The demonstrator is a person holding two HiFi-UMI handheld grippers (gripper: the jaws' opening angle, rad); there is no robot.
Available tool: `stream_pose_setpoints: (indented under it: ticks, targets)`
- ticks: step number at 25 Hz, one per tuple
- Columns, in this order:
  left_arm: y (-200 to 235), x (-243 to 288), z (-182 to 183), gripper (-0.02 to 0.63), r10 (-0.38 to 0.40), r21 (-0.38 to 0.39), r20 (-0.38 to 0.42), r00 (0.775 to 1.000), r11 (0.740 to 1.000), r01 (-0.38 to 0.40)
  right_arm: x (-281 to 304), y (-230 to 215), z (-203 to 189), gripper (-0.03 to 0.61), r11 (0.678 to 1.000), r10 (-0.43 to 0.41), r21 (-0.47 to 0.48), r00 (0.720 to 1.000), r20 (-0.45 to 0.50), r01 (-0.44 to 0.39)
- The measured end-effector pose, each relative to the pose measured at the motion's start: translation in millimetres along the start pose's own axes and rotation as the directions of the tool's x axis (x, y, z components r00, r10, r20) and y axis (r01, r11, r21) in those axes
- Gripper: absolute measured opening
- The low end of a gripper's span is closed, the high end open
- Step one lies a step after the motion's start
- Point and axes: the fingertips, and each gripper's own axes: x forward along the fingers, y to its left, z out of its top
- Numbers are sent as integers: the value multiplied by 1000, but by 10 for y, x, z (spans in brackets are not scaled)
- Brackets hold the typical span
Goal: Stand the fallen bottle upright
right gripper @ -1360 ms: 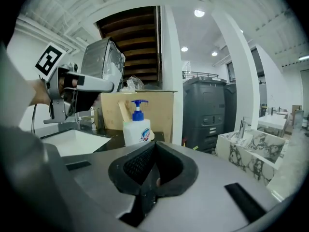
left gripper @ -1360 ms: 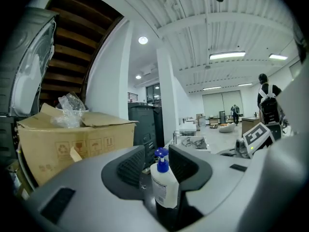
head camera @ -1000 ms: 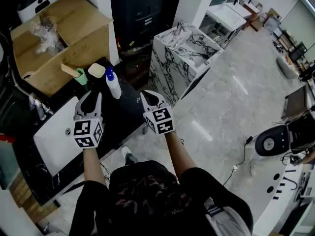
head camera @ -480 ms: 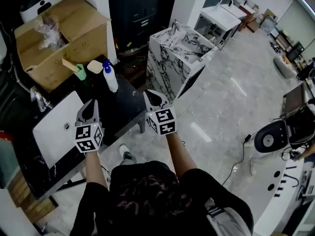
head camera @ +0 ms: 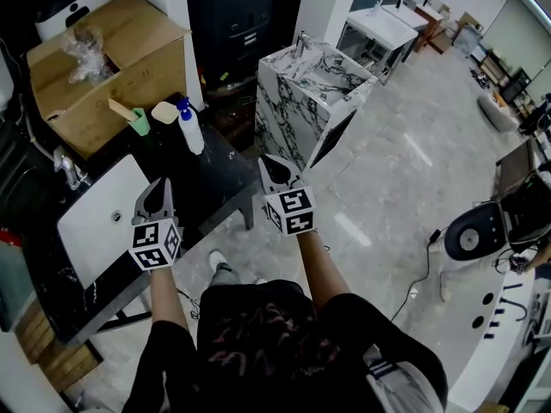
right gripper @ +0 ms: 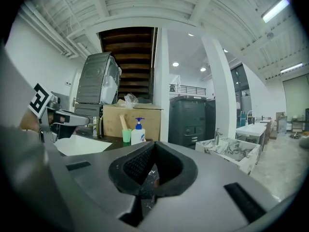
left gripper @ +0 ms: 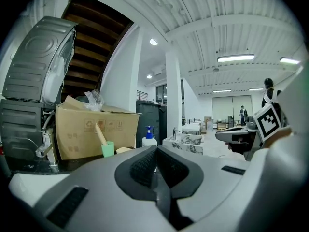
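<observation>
A white pump bottle (head camera: 188,128) with a blue top stands upright on the black counter (head camera: 215,179), beside a green cup. It also shows small and upright in the left gripper view, bottle (left gripper: 148,138), and in the right gripper view, bottle (right gripper: 138,132). My left gripper (head camera: 157,187) is shut and empty over the counter's near part, well short of the bottle. My right gripper (head camera: 274,167) is shut and empty too, off the counter's right edge above the floor. Nothing lies between either pair of jaws.
A green cup (head camera: 139,121) with a wooden stick and a tan round lid (head camera: 165,112) stand left of the bottle. Behind them is a cardboard box (head camera: 95,67). A white sink basin (head camera: 99,226) with a tap (head camera: 69,169) lies at the left; a marble sink unit (head camera: 310,93) stands at the right.
Both grippers have drawn back from the bottle toward the person. The left jaws, apart one second ago, have closed. The bottle stays standing.
</observation>
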Motion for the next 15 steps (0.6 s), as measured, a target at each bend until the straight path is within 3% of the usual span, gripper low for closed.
stream_pose_setpoints:
  ticks: [15]
  targets:
    - [-33, -64, 63, 15, 10, -8, 26, 1000, 1000, -10, -91, -67, 42, 9, 1000, -11, -5, 1000, 16, 12]
